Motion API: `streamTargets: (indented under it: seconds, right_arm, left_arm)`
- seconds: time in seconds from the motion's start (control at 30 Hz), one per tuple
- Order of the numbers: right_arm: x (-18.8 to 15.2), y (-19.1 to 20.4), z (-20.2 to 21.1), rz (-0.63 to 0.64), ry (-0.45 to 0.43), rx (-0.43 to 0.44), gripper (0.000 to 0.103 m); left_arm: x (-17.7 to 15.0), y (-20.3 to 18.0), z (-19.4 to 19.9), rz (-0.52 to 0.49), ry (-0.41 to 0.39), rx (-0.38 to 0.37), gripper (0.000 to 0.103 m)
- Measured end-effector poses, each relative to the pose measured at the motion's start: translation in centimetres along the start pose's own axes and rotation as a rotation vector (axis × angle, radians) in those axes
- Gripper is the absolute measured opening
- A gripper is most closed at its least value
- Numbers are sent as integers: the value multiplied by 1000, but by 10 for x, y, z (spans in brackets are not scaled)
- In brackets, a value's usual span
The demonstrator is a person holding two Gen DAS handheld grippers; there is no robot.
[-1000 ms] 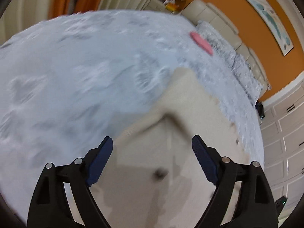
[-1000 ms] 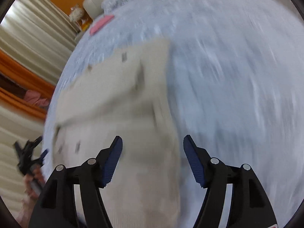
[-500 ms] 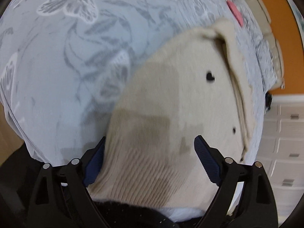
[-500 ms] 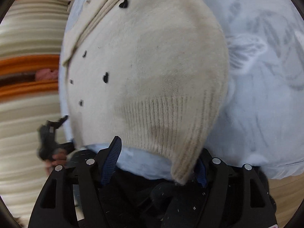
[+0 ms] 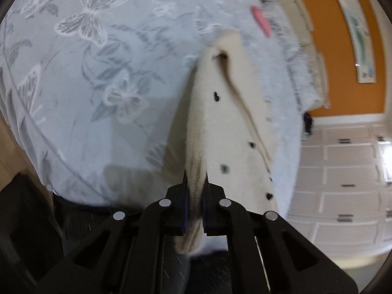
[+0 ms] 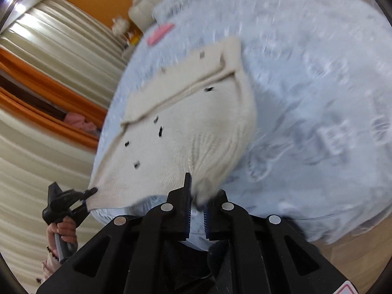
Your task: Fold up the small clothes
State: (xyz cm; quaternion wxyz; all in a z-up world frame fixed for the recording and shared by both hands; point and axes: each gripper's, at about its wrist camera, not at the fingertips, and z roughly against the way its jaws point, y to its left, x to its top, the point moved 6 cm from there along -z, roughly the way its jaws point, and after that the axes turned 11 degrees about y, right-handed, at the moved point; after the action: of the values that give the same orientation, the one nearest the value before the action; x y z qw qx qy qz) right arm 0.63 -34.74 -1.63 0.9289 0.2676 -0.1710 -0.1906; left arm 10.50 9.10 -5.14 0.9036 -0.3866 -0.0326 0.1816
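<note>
A cream knit garment with small black hearts lies on a pale blue butterfly-print bedspread. My left gripper is shut on its ribbed hem corner, which bunches between the pads. My right gripper is shut on the other ribbed hem corner of the garment. In the right wrist view the left gripper shows at the lower left, pinching the far hem corner, with the hem lifted off the bed between the two grippers.
A pink item lies further up the bed, also seen in the right wrist view. A cream headboard and orange wall lie beyond. White drawers stand to the right; curtains hang to the left.
Both grippers were open over the hem half a second ago; both have closed on the ribbed hem corners and pulled them up off the bed edge.
</note>
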Motion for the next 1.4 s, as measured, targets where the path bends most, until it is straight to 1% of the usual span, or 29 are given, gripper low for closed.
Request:
streamTargets:
  seconds: [0.07, 0.13, 0.23, 0.3, 0.37, 0.4, 0.5, 0.6, 0.67, 0.73, 0.77, 0.87, 0.9, 0.97, 1.07, 1.1, 1.17, 1.2, 1.27, 1.33, 1.37, 1.4]
  right_arm:
    - [-8, -1, 17, 0, -23, -9, 7]
    - [-23, -17, 33, -4, -28, -22, 7]
    - [-55, -31, 42, -25, -7, -37, 7]
    - [-84, -43, 48, -41, 26, -36, 7]
    - [-109, -46, 47, -54, 56, -36, 7]
    - [-123, -48, 49, -62, 67, -32, 7]
    - [-148, -46, 57, -74, 69, -15, 7]
    - [-158, -39, 78, -94, 28, 13, 7]
    - [-161, -33, 95, -94, -8, 30, 7]
    - [-155, -27, 118, -93, -54, 50, 7]
    - [-151, -25, 127, -90, -76, 59, 7]
    - [-125, -12, 155, -57, -155, 71, 7]
    - [-112, -6, 163, -43, -183, 89, 7]
    - [-88, 1, 170, -17, -211, 112, 7]
    - [-36, 1, 161, -5, -243, 160, 7]
    - [-14, -1, 151, -8, -250, 164, 7]
    - [27, -8, 120, -26, -231, 169, 7]
    - [42, -12, 106, -36, -212, 173, 7]
    - [71, -22, 75, -69, -184, 154, 7]
    - [98, -39, 35, -112, -141, 121, 7]
    - [105, -45, 20, -131, -128, 109, 7]
    - [114, -52, 1, -144, -105, 94, 7]
  left_arm:
    - [-16, -2, 12, -7, 6, -29, 6]
    - [-36, 4, 22, -29, 28, -33, 6]
    - [-75, 15, 22, -49, 66, 2, 6]
    - [-101, 25, 23, -60, 86, 16, 6]
    - [-121, 28, 24, -75, 95, 32, 6]
    - [-133, 31, 27, -78, 104, 36, 6]
    - [-156, 38, 40, -62, 103, 20, 6]
    - [-169, 32, 56, -58, 99, -7, 6]
    - [-176, 24, 67, -50, 90, -44, 6]
    - [-175, 11, 83, -51, 63, -75, 6]
    - [-171, 4, 90, -55, 46, -86, 6]
    - [-156, -17, 105, -60, -1, -125, 6]
    - [-148, -28, 109, -70, -18, -145, 6]
    - [-124, -50, 108, -109, -43, -161, 6]
    - [-83, -80, 95, -171, -91, -135, 6]
    - [-64, -91, 85, -188, -113, -107, 6]
    - [-34, -105, 62, -211, -123, -76, 6]
    - [-14, -111, 45, -212, -137, -36, 6]
    - [21, -111, 9, -188, -139, 29, 6]
    - [46, -105, -22, -161, -134, 86, 6]
    - [63, -99, -44, -139, -136, 132, 6]
    - [72, -95, -58, -135, -131, 159, 6]
